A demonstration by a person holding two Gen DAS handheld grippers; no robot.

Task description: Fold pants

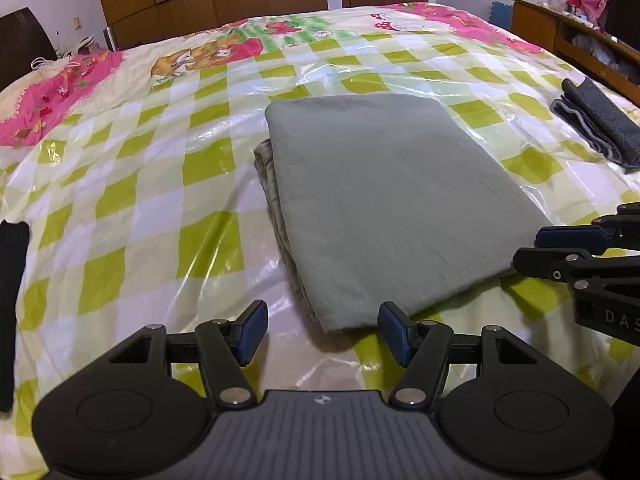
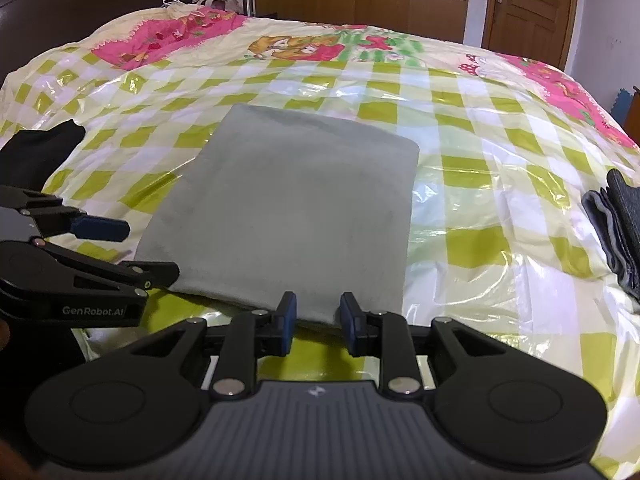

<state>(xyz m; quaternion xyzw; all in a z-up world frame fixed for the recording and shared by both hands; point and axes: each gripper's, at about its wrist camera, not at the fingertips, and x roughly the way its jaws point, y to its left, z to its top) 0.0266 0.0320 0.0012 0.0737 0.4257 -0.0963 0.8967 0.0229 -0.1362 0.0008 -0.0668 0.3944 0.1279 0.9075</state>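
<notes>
The grey-green pants (image 1: 384,200) lie folded into a flat rectangle on the checkered bed cover (image 1: 132,184); they also show in the right wrist view (image 2: 296,216). My left gripper (image 1: 323,332) is open and empty, just short of the near left corner of the pants. My right gripper (image 2: 318,320) is open with a narrower gap, empty, at the near edge of the pants. Each gripper shows from the side in the other view, the right one (image 1: 560,248) and the left one (image 2: 120,248).
A folded dark grey garment (image 1: 596,124) lies at the right of the bed, also in the right wrist view (image 2: 616,224). A black garment (image 2: 36,148) lies at the left. A wooden cabinet (image 1: 576,36) stands right of the bed. Wardrobe and door stand behind.
</notes>
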